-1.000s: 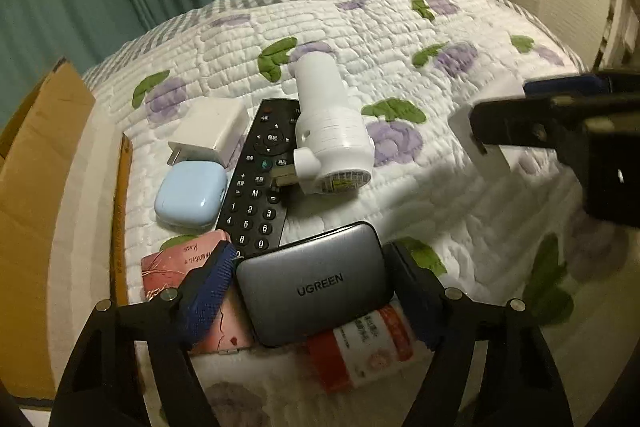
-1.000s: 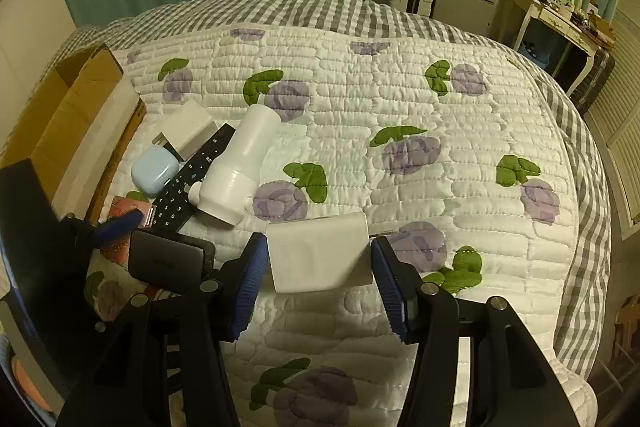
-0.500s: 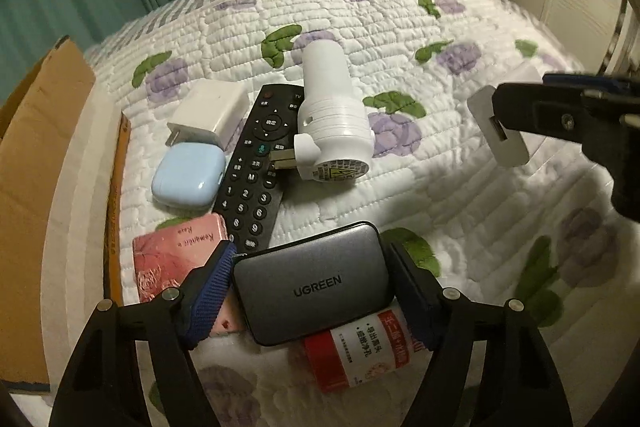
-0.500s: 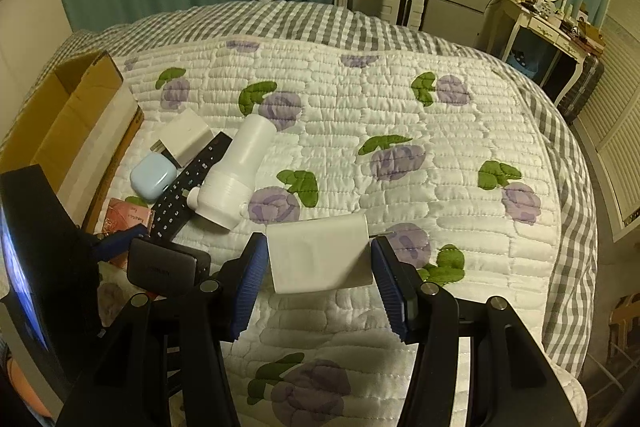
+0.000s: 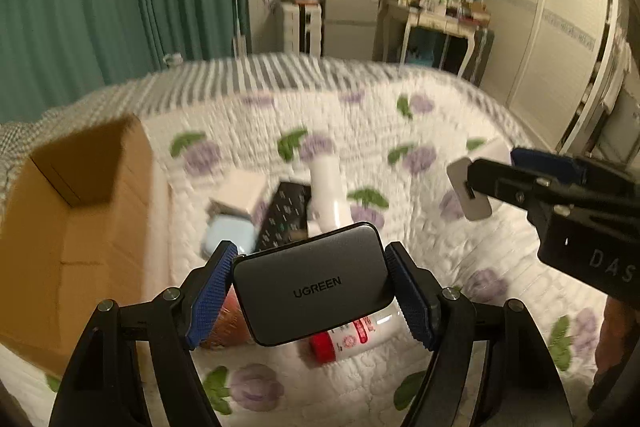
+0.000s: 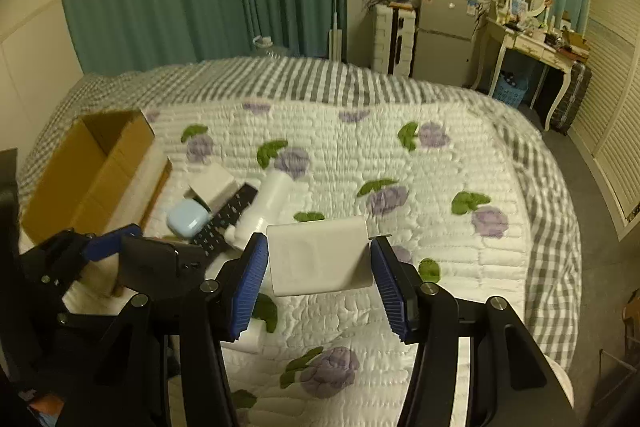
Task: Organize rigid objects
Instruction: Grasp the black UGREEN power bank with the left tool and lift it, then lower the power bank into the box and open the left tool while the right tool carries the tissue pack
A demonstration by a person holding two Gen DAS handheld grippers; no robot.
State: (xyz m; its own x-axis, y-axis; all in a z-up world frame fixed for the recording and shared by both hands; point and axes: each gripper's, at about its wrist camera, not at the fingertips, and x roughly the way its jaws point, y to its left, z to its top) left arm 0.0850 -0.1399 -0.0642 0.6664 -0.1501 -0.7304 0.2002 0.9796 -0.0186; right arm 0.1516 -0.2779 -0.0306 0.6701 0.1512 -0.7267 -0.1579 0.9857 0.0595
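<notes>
My left gripper is clamped on a flat dark grey metal power bank with rounded corners and UGREEN lettering; both blue ribbed pads press its short sides, and it sits level between them, raised off the quilt. My right gripper is closed on a plain white rectangular box, the pads touching its left and right faces, the box also clear of the bed.

Under and beyond the power bank, on the white quilted bedspread with purple flowers and green leaves, lie a white bottle with a red cap and red label on its side, a black remote control, a pale blue rounded case, a small white square charger and a tall white plastic bottle, all bunched close together. An open brown cardboard box stands to the left of that cluster, near my left gripper.
</notes>
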